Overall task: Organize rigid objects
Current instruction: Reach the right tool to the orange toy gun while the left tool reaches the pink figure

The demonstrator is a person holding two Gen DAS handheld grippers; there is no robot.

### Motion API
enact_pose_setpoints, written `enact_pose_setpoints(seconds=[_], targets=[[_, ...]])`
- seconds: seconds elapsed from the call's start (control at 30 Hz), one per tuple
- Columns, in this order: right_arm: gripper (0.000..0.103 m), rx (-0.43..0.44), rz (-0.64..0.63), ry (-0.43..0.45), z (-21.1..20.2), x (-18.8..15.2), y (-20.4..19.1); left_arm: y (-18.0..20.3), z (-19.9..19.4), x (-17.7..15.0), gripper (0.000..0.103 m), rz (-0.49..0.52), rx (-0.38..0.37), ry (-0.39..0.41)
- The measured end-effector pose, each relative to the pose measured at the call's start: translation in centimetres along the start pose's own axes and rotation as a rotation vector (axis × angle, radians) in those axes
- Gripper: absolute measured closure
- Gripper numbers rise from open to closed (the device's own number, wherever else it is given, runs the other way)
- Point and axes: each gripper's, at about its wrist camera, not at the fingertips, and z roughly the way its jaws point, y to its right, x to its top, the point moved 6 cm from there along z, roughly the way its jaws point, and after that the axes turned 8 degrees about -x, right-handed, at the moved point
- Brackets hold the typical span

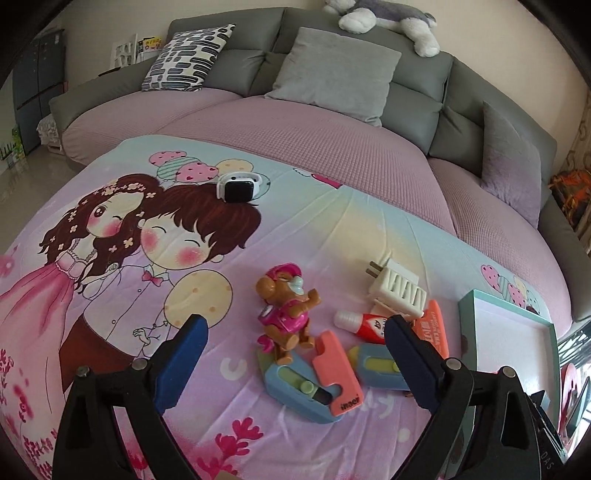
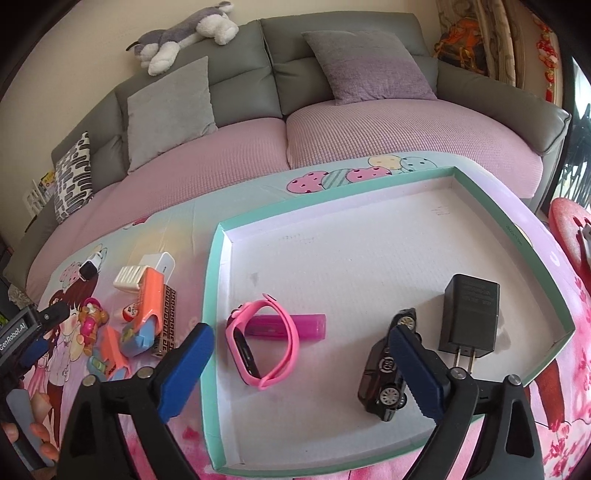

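The teal-rimmed box [image 2: 216, 295] at centre frame already holds a pink watch [image 2: 258, 343], black charger [image 2: 469, 317] and toy car [image 2: 384, 373]; the heaped pile [image 1: 332, 354] at lower centre risks toppling if the released left claw [image 1: 295, 354] nudges the toy dog [image 1: 288, 314]; the right claw [image 2: 299, 369] gapes empty.

Grey sofa [image 1: 417, 81] far side, cushions [image 1: 334, 72] on it, plush dog [image 1: 384, 18] on its backrest.
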Motion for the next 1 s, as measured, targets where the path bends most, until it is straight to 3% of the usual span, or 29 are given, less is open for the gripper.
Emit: enact_pose_setpoints(seconds=[0.2,0.6,0.77,0.9,1.0], targets=[[0.000,0.015,-0.084,0.055,-0.5,-0.2,-2.9,-2.0,-0.6,0.5,0.001,-0.035,0.036,0.042],[0.000,0.104,-0.102,0.091,-0.9,-0.3,-6.6,-6.3,-2.2,2.0,0.000,-0.077,0.114,0.160],[0.000,0.157,-0.142,0.061,-0.1,-0.3,-9.6,-7.2,-1.5,2.0,0.000,-0.104,0.071,0.127],[0.000,0.199,-0.146,0.033,0.7,-0.3,-11.7,-7.2,-0.4,1.9,0.000,-0.065,0.083,0.087],[0.000,0.213,-0.152,0.000,1.6,-0.6,-12.9,-6.7,0.5,1.9,0.000,-0.047,0.042,0.058]])
